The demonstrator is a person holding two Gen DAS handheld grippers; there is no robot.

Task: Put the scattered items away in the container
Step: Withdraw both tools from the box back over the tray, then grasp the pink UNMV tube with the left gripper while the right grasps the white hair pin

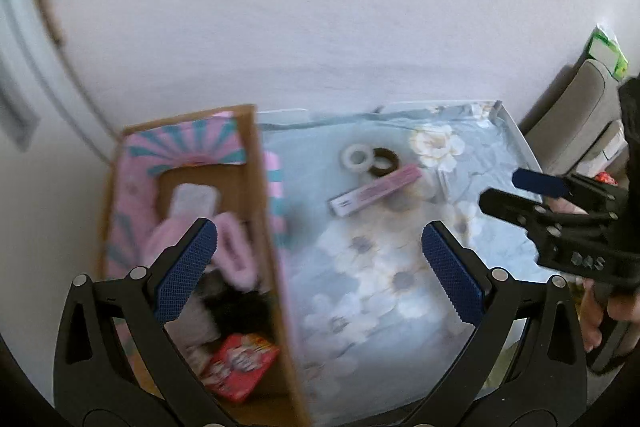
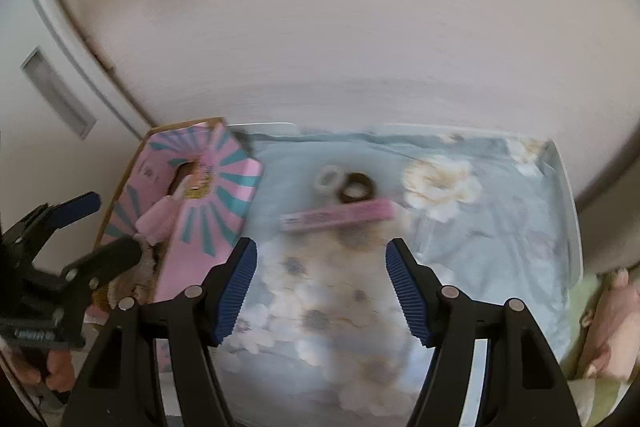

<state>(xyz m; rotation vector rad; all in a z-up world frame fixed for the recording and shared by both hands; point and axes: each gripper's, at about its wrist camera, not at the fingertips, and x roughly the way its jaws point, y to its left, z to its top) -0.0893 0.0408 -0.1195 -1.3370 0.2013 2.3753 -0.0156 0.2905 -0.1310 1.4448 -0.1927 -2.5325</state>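
While my left gripper (image 1: 318, 269) hangs with jaws spread and nothing between them, its camera looks down into the cardboard box (image 1: 256, 187), where I see a fluffy pink item (image 1: 236, 251), something dark and furry (image 1: 240, 307) and a red packet (image 1: 240, 367). From my right gripper (image 2: 322, 291), likewise released and empty, the box's pink printed side (image 2: 216, 211) hides most of that. Both views show the white tape roll (image 1: 358, 157), brown ring (image 1: 384, 161) and long pink box (image 1: 376, 195) lying touching one another on the floral-covered desk (image 1: 400, 279).
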